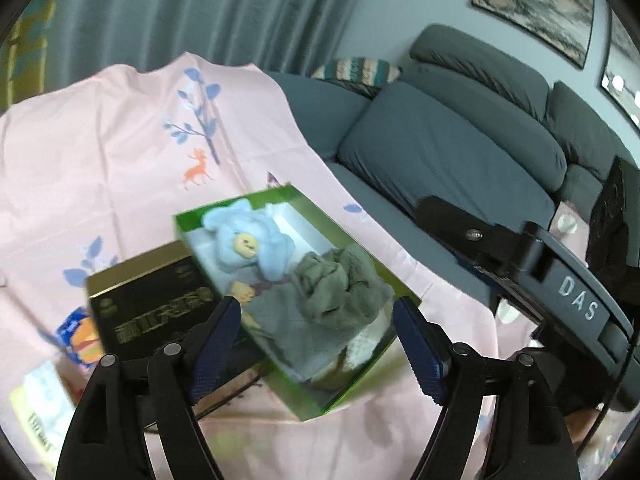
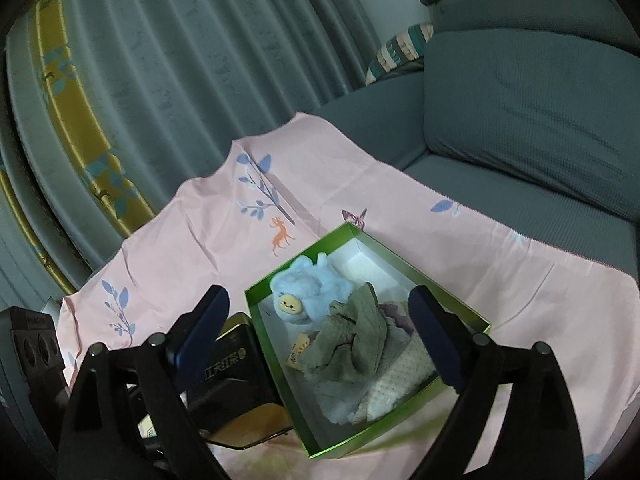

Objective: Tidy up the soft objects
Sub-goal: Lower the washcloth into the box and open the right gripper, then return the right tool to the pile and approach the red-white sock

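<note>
Nearest the cameras, the left gripper (image 1: 318,344) and the right gripper (image 2: 320,340) are both standing with their blue-padded fingers (image 1: 218,344) spread wide and holding nothing; each pair is hovering clear above the shallow green cardboard box with a white inside (image 2: 460,304), with no pad touching cloth.

The sorting is looking largely done, judging by how things are lying. Inside the box a crumpled olive-green towel (image 2: 356,340) is sitting on top of a grey-blue fleece cloth (image 2: 340,396) and a cream waffle-textured cloth (image 2: 396,388), and the fluffy light-blue plush toy with a small yellow face (image 2: 308,288) is filling the far half. The towel is bunching up above the rim, so flattening it may be what is left.

Just beside the box, on its left, a black and gold printed tin box (image 1: 152,296) is lying, and colourful packets (image 1: 80,340), too blurred to read, are sitting further left; these are probably not soft goods.

Everything is resting on a pink cloth printed with blue leaves and an orange deer (image 2: 248,240), spread over what seems to be a counter. Beyond, a grey-blue sofa (image 1: 460,152) and grey curtains (image 2: 200,60) are closing the scene, well clear of the work.
</note>
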